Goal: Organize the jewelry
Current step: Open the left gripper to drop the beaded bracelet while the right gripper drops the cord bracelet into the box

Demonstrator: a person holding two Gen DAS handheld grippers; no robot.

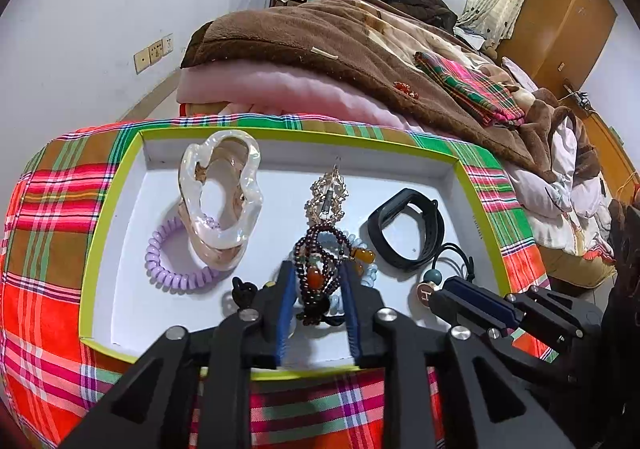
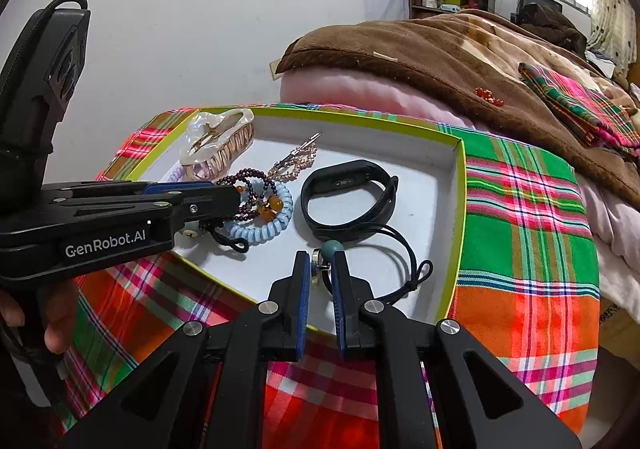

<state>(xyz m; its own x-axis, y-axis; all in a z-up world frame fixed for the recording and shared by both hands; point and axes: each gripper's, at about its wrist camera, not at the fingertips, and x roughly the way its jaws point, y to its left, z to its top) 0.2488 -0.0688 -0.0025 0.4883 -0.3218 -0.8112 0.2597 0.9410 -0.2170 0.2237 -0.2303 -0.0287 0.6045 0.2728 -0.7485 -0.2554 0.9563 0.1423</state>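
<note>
A white tray with a lime rim (image 1: 116, 185) lies on plaid cloth. It holds a pearly claw clip (image 1: 222, 201), a lilac coil tie (image 1: 168, 269), a gold hair clip (image 1: 328, 189) and a black smart band (image 1: 404, 233). My left gripper (image 1: 316, 279) stands open around a dark bead bracelet (image 1: 316, 261), which rests on a pale blue coil tie (image 2: 276, 225). At the tray's near right, my right gripper (image 2: 321, 263) is shut on the round charm and teal bead of a black cord tie (image 2: 404, 249).
The plaid cloth (image 2: 520, 209) covers the surface under the tray. Behind it a pink quilt (image 1: 280, 89) and brown blanket (image 1: 320, 37) are piled, with a folded plaid cloth (image 1: 472, 89) and a small red bead piece (image 1: 404, 89) on top. A hand (image 2: 56, 313) holds the left gripper.
</note>
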